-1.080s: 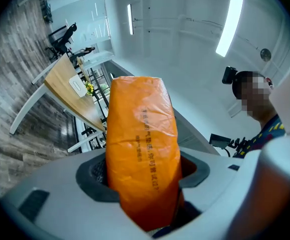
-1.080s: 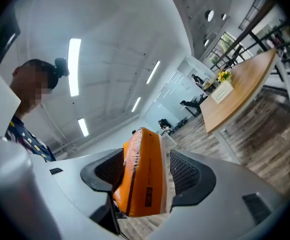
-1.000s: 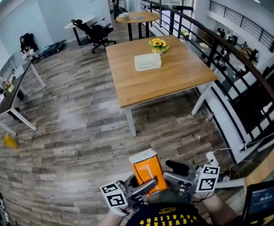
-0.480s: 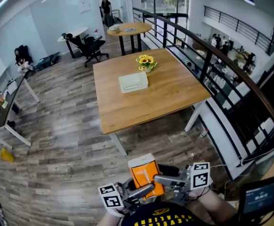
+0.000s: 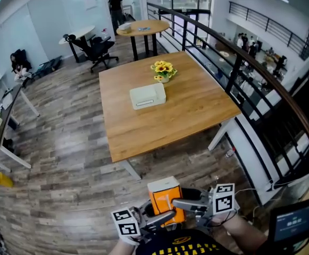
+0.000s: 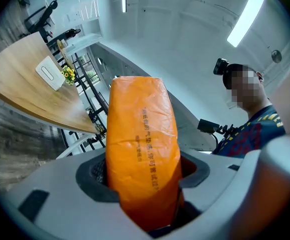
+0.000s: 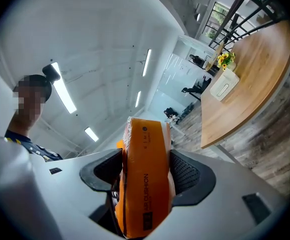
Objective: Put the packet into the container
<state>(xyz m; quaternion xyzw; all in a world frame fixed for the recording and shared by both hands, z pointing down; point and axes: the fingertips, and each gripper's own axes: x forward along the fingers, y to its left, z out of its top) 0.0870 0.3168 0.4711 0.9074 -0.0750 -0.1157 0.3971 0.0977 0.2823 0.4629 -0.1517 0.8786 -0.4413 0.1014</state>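
An orange packet [image 5: 164, 195] with a white top stands upright, low in the head view, close to my body. My left gripper [image 5: 162, 218] is shut on it from the left and my right gripper [image 5: 188, 203] from the right. Seen from the left gripper [image 6: 142, 179], the packet [image 6: 140, 139] fills the gap between the dark pads. From the right gripper [image 7: 145, 176], the pads press on both sides of the packet [image 7: 145, 154]. The container, a white lidded box [image 5: 148, 95], sits on the wooden table [image 5: 143, 126], well ahead of both grippers. The same box [image 6: 49, 73] [image 7: 222, 88] shows far off in both gripper views.
A vase of sunflowers [image 5: 163, 70] stands just behind the box. A black railing [image 5: 239, 62] runs along the table's right side. Wood floor lies between me and the table. Farther back are a round table [image 5: 139, 30], office chairs [image 5: 93, 48] and a standing person [image 5: 114, 4].
The wooden table with the white box has come nearer and shifted left in the head view. Both grippers keep the orange packet clamped between them.
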